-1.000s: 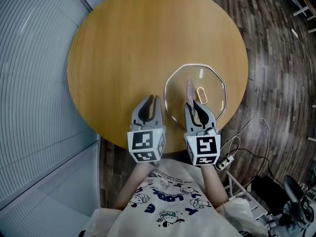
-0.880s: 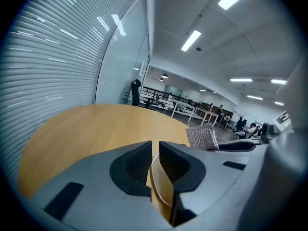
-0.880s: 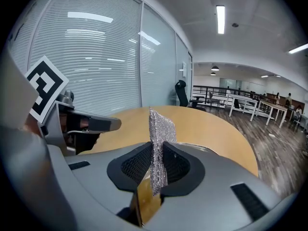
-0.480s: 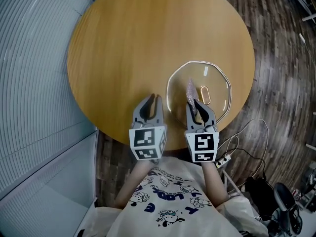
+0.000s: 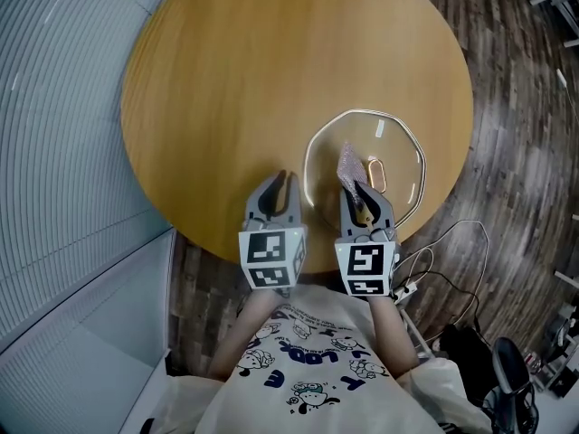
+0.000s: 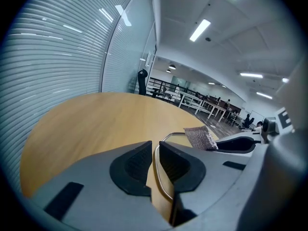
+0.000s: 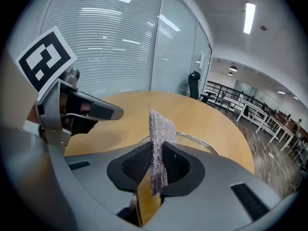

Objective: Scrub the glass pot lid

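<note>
Round wooden table (image 5: 244, 70), glass lid (image 5: 365, 168) on it

No readable text; only illegible blue lettering on the person's shirt (image 5: 312, 369).

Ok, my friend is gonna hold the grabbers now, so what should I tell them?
Left gripper: fingers shut, holding nothing, above the table's near edge, just left of the lid.
Right gripper: fingers shut on the silvery scrubbing pad, which stands on edge over the near side of the lid. I can't tell whether it touches the glass.
Glass lid: lying flat on the round wooden table, towards its near right edge.
Done: the pad is in hand and at the lid.
Left: the scrubbing itself. Nothing steadies the lid, so holding its rim with the left gripper would probably help.
</note>
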Demonstrator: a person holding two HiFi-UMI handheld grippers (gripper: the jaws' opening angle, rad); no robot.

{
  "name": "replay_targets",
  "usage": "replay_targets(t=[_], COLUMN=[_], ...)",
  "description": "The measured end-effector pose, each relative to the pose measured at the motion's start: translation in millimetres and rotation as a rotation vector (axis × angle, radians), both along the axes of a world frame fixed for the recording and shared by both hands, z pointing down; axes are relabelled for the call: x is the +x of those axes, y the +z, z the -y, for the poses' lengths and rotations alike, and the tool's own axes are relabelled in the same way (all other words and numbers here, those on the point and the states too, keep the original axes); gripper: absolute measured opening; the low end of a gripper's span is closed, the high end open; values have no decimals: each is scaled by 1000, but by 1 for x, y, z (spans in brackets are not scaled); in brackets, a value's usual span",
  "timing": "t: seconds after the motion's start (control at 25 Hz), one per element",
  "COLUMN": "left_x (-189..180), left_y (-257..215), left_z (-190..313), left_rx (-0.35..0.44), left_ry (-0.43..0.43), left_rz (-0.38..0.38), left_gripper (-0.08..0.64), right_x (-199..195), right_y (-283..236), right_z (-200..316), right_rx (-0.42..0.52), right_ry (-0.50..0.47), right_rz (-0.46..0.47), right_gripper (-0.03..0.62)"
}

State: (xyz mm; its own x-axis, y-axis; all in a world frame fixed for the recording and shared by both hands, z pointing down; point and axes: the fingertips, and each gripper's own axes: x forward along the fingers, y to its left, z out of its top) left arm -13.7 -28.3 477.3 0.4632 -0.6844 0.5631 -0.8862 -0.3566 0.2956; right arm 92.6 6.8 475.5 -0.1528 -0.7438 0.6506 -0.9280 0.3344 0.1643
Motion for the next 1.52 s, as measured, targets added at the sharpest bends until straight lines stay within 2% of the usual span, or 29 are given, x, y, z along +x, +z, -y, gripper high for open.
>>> replay_targets(t=[0.48,1.12,1.52], left_x=[11,25,33], left_y=[29,64,83], left_z=[-21,-42,-48], left_rx=[-106,-253,-309], left_ry=[37,86,99], left_rz=[20,3,2], left_gripper=[32,32,32], right_x=[-19,-30,-29], right_y=[16,34,42], right_z=[-3,-4,-5], right_rx=[-70,-156,-207], right_ry=[-108,-172,-211], right_rz=[-28,0,-5], right_gripper=[75,75,75])
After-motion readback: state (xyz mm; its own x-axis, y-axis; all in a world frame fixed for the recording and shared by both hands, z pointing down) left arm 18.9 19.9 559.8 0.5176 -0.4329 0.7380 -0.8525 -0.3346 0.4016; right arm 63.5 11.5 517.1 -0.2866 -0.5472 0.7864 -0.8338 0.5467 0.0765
